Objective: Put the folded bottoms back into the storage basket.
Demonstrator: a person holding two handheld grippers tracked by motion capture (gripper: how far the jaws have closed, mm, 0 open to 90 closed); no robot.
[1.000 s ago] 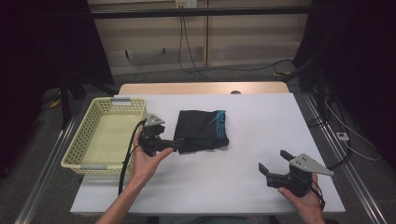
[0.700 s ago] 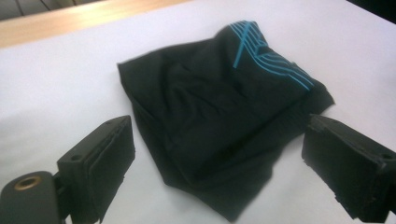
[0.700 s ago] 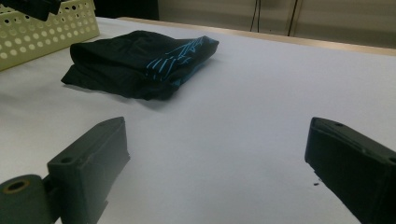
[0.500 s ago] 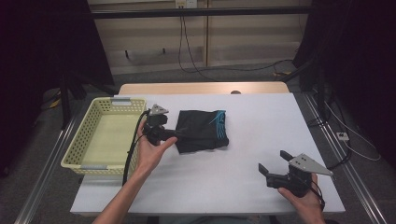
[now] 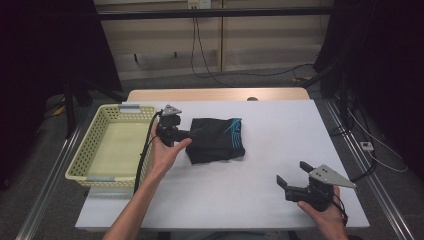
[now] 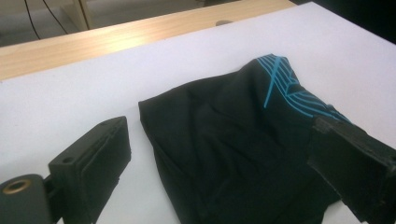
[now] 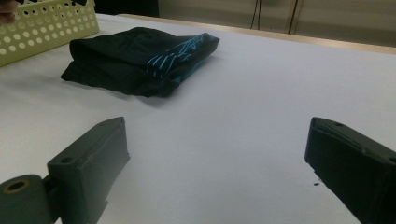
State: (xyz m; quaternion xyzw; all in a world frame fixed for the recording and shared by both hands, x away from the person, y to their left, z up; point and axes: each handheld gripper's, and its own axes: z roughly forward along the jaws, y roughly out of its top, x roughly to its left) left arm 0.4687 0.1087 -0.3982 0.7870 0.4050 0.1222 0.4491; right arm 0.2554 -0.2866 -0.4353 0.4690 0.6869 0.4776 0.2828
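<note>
Black folded cloth was seen mid-table, just right of the basket. Its long axis ran roughly left to right, the blue-striped end turned to the right. Fabric creases were shown close up in the left gripper view; the left gripper was held spread wide around the near edge. The right gripper, likewise spread, was held well apart over the white table. Wooden panelling and cables were seen behind.

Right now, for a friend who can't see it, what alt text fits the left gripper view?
A folded black garment with turquoise stripes lies on a white table, framed by the open left claw, one jaw on either side. A pale wooden edge runs behind.
</note>
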